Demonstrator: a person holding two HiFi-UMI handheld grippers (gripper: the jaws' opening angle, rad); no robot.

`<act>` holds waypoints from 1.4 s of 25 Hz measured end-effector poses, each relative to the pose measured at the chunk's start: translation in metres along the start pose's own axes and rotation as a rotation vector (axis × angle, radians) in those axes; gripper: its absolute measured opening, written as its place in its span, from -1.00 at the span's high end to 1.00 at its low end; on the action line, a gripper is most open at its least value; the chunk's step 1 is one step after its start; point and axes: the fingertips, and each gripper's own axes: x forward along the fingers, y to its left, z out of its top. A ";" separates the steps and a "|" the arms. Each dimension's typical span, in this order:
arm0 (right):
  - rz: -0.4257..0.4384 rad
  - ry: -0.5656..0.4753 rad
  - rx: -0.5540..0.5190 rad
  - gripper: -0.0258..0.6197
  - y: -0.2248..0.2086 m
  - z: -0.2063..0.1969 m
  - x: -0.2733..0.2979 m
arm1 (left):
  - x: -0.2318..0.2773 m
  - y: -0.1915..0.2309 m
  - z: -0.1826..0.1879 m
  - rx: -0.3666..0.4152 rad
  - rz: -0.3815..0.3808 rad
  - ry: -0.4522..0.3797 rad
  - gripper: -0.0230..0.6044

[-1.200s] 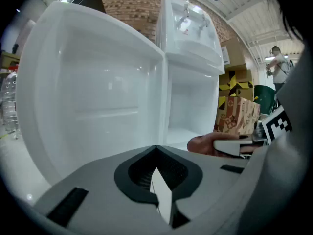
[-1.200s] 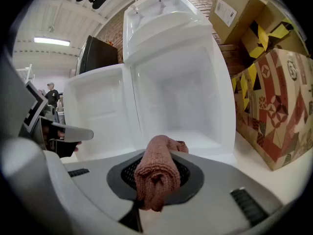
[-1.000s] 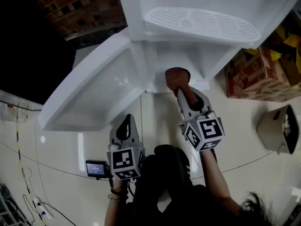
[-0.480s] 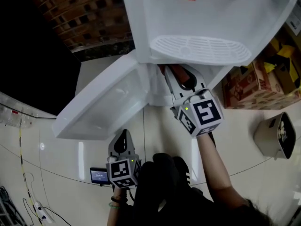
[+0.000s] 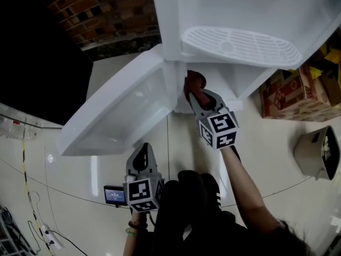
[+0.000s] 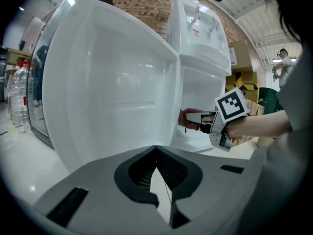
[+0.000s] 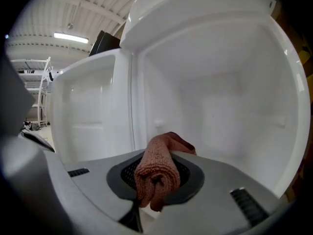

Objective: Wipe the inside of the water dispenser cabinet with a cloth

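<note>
Reddish cloth (image 7: 155, 173) sits clamped between right gripper (image 5: 193, 90) jaws (left gripper (image 6: 157, 155) jaws together, empty).

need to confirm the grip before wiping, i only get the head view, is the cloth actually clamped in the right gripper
Observer: Yes. The right gripper view shows the reddish cloth bunched and pinched between the fingers of the right gripper.
Operator: anything inside the cabinet
Observer: That same view shows the cabinet bare and white inside, as far as it looks in.
Operator: and the left one
Observer: Its own view shows the left gripper with fingers together on nothing, facing the open door.
</note>
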 end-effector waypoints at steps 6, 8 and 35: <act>0.016 0.120 0.009 0.69 0.002 -0.045 0.009 | 0.000 0.005 -0.005 -0.006 0.006 0.009 0.92; 0.015 0.107 -0.008 0.69 -0.004 -0.043 0.009 | 0.000 0.006 -0.005 -0.006 0.012 0.009 0.92; -0.011 0.058 0.001 0.69 -0.050 -0.015 0.071 | -0.009 0.023 -0.021 -0.003 0.038 0.034 0.92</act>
